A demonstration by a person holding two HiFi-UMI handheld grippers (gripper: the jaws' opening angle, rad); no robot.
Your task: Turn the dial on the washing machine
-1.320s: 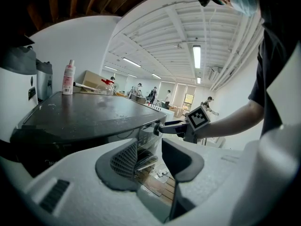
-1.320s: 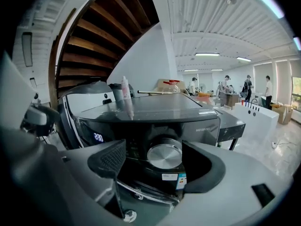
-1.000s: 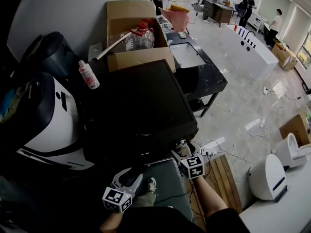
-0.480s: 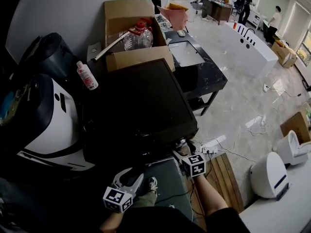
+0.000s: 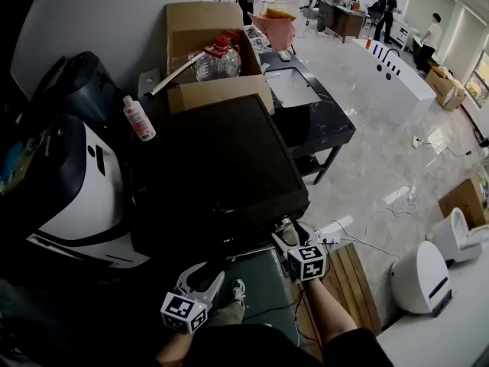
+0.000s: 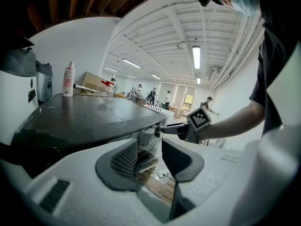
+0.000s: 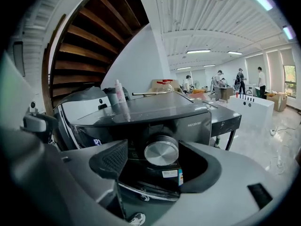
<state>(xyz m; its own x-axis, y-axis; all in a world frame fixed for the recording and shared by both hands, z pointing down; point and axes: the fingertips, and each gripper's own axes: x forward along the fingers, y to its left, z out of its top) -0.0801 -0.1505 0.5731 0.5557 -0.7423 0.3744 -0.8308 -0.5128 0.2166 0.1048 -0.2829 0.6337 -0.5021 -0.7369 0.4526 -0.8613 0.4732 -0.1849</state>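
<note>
Right gripper (image 7: 155, 149) jaws, just narrowed yet kept wide, are set either side of the silver dial (image 7: 161, 151) with no press seen on it, the dial being mounted at the dark washer's (image 7: 188, 121) front corner, while the left gripper (image 6: 149, 159) is held agape and empty, low before that front.

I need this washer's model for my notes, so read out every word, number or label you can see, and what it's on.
No text reads with certainty.
Dark grey washing machine front panel: short pale model code, too small to read.
White-and-blue sticker below the round silver dial: print too small.
White bottle with pink label: blurred.
Cube with square markers: black-and-white patterns, no words.
</note>
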